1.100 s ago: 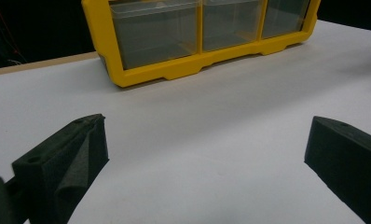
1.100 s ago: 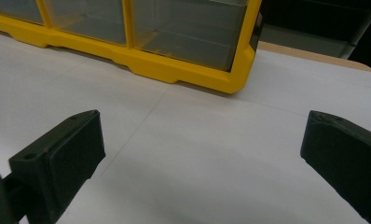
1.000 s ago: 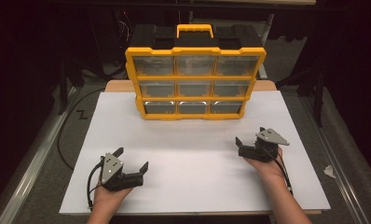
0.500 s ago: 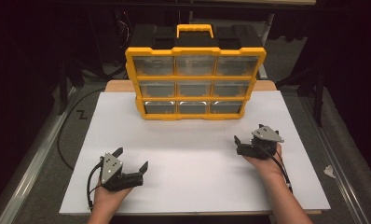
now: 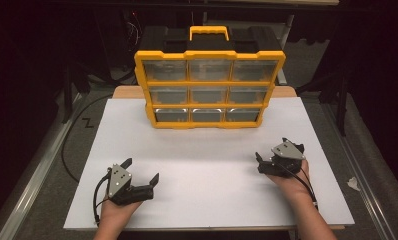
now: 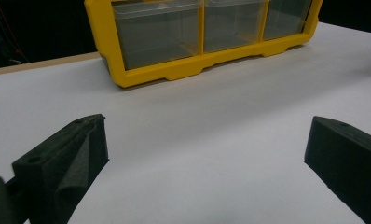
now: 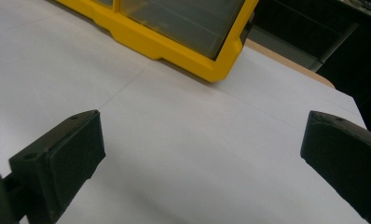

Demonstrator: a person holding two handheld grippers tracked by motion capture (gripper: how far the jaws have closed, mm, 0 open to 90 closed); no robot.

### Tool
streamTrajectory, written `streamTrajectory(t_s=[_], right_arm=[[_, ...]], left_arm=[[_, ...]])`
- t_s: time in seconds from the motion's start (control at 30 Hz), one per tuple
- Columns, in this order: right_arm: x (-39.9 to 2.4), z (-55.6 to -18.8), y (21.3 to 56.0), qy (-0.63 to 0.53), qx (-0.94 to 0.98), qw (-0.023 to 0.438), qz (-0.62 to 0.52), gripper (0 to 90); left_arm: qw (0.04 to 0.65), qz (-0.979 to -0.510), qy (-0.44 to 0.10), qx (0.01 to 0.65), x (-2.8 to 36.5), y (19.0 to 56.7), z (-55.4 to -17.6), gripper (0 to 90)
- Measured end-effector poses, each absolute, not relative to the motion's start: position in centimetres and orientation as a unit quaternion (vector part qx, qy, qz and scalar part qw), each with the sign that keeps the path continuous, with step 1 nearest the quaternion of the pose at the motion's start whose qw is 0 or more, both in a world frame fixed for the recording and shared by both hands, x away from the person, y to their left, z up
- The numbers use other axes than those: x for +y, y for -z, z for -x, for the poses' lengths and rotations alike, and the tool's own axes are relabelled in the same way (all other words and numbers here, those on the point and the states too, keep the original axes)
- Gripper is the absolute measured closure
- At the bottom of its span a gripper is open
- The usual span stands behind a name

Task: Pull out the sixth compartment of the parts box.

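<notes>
Slightly forward goes my right gripper point(image 5: 272, 156), jaws spread and empty like my left gripper's point(image 5: 142, 171), nearing the organizer point(image 5: 209, 90).

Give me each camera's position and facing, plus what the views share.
High view: above the near table edge, looking forward and down; both hands, left gripper, right gripper.
Left gripper view: on that gripper, facing the organizer; open jaws.
Right gripper view: on that gripper, facing the organizer's right corner; open jaws.
Shared: organizer, white table.
</notes>
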State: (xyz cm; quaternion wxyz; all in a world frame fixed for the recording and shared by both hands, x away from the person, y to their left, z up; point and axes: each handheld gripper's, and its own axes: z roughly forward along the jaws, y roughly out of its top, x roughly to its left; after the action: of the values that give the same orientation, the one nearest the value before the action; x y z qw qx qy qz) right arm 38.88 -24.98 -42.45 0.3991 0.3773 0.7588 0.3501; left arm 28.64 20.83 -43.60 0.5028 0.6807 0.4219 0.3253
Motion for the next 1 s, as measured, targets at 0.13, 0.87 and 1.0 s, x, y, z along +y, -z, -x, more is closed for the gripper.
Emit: streamTrajectory(t_s=[0.13, 0.87, 1.0], right_arm=[[-24.9, -38.7, 42.6, -0.332, 0.768, 0.408, -0.366, 0.9], [-23.7, -38.0, 43.0, -0.248, 0.805, 0.456, -0.287, 0.9], [-23.3, -37.8, 43.1, -0.226, 0.811, 0.469, -0.266, 0.9]], left_arm=[[0.503, -0.681, -0.326, 0.421, 20.8, 43.6, -28.6, 0.3], [0.501, -0.682, -0.322, 0.424, 20.8, 43.7, -28.7, 0.4], [0.500, -0.683, -0.323, 0.424, 20.8, 43.7, -28.7, 0.4]])
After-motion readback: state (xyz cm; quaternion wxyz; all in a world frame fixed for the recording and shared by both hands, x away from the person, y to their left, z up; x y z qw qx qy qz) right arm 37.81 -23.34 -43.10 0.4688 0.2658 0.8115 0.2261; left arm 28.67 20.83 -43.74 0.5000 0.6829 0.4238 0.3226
